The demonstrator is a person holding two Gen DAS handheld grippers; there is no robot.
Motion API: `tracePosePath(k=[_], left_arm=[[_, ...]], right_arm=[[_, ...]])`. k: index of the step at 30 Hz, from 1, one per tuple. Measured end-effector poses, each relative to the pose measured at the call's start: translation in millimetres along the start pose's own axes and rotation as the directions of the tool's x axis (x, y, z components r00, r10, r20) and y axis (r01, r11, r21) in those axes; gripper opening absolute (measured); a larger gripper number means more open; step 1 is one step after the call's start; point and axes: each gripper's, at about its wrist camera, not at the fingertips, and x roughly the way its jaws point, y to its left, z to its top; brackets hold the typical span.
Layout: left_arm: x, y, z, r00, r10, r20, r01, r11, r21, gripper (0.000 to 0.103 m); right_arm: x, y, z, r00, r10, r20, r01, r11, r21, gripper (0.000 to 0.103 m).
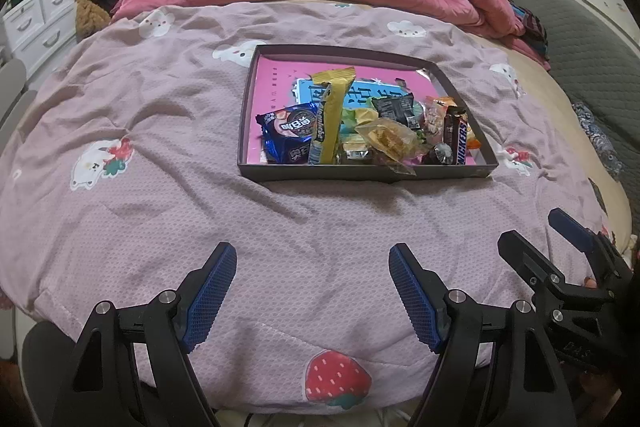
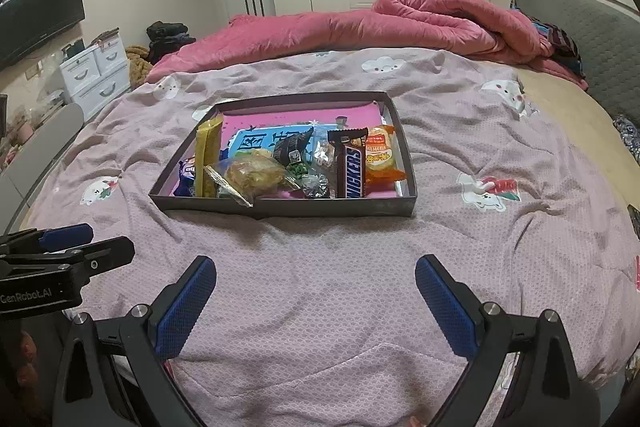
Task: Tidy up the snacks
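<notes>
Bedroom quilt (image 1: 160, 211) carries a shallow box (image 1: 366, 173) heaped with snacks, Snickers bar (image 1: 460, 143) at its right, while left gripper (image 1: 312, 259) and right gripper (image 2: 316, 273) hover short of it, fingers wide and empty, presumably poised for picking.

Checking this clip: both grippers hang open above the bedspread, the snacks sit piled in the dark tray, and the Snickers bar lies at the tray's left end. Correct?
Not quite. The Snickers bar lies toward the right end of the tray, beside the orange packet, as the right wrist view shows. The rest holds: the left gripper and right gripper are open and empty.
</notes>
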Motion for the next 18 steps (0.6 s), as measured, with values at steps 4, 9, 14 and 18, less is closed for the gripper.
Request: tracePosePath(k=[4, 9, 14, 18], left_arm=[[-1.3, -1.6, -0.8, 1.000, -0.002, 0.004, 0.002, 1.000, 0.008, 0.080], [-3.2, -2.4, -1.2, 1.000, 0.003, 0.010, -0.003, 1.000, 0.010, 0.080], [-2.1, -0.7, -1.0, 1.000, 0.013, 0.003, -0.013, 1.000, 0.003, 0.080], [-0.4, 1.2, -1.1, 1.000, 0.022, 0.000, -0.022, 1.000, -0.005, 0.080]], right_arm=[[-1.3, 1.3, 0.2, 1.000, 0.010, 0.010, -0.010, 1.000, -0.006, 0.101], [-1.7, 2.5, 0.3, 1.000, 0.011, 0.010, -0.011, 1.000, -0.003, 0.101], [-1.4, 2.7, 0.9, 1.000, 0.012, 0.012, -0.012, 1.000, -0.007, 0.101], [-1.9, 2.7, 0.9, 1.000, 0.011, 0.012, -0.011, 1.000, -0.005, 0.101]])
